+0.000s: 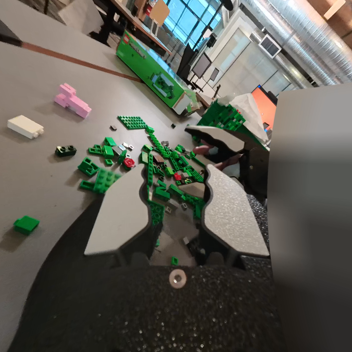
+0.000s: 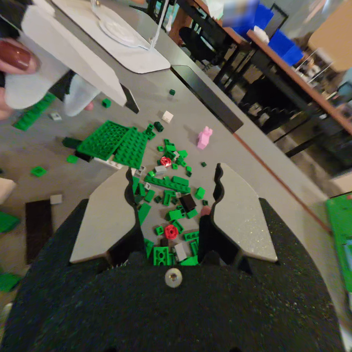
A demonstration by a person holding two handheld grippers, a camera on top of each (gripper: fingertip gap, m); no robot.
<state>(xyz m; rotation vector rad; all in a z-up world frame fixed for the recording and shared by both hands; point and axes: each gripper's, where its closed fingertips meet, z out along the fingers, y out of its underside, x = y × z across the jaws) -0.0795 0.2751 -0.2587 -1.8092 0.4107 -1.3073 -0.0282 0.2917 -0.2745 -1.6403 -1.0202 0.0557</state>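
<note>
Hovering with jaws apart, the left tool and right tool overlook scattered green bricks.

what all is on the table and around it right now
table: one, grey, under everything
small bricks: many, mostly green, heaped below both grippers
red studs: two, in the heap
plates: two, green, overlapping, beside the heap
pink figure: one, apart from the heap
white brick: one, near the pink figure
box: one, green, far table edge
left gripper: fingers apart, nothing between, above the heap
right gripper: fingers apart, nothing between, above the heap
</note>
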